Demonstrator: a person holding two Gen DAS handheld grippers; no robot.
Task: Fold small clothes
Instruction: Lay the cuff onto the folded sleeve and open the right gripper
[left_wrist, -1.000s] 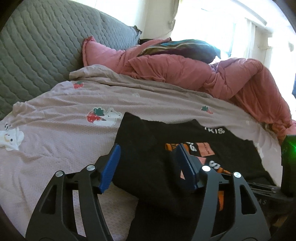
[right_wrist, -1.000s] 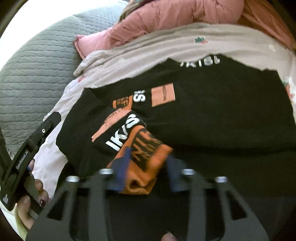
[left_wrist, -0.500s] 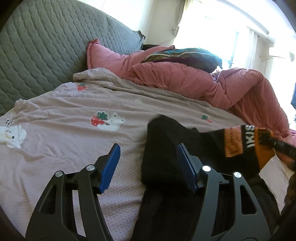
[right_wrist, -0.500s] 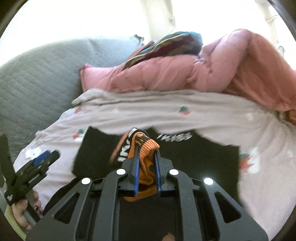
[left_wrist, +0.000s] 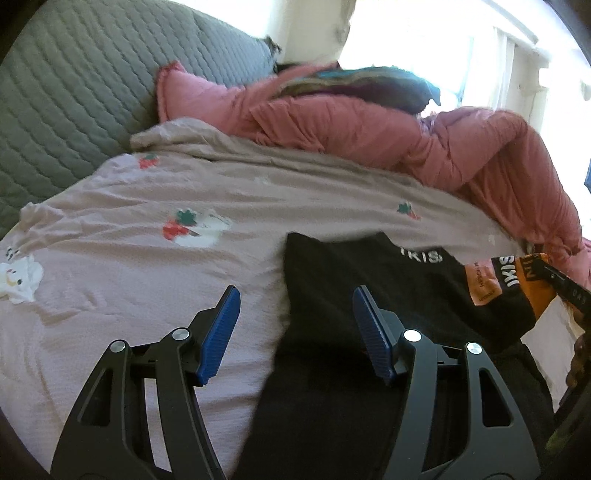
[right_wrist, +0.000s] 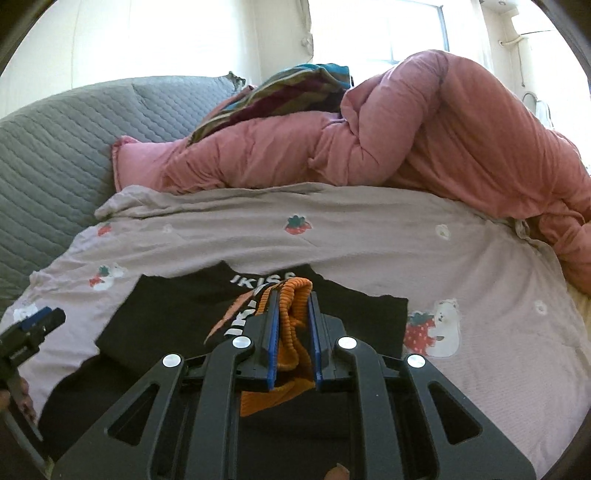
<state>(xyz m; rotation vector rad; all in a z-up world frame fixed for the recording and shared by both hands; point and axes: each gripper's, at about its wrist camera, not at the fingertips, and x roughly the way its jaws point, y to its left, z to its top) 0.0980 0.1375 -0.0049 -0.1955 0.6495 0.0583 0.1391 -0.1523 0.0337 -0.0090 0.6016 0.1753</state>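
right claw: orange cuff is pinched, lifted over black sweatshirt | left claw: spread, sweatshirt's left edge lies between fingers, nearer

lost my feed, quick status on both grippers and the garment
Left gripper open, empty. Right gripper shut on orange cuff of black garment. Nothing in the way.

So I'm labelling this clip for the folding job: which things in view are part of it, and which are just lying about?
Part of the job:
- black garment, spread on the bed
- its orange cuff, pinched in the right claw
- left claw, open above the garment's edge

Just lying about:
- strawberry-print sheet
- pink duvet
- striped pillow
- grey quilted headboard
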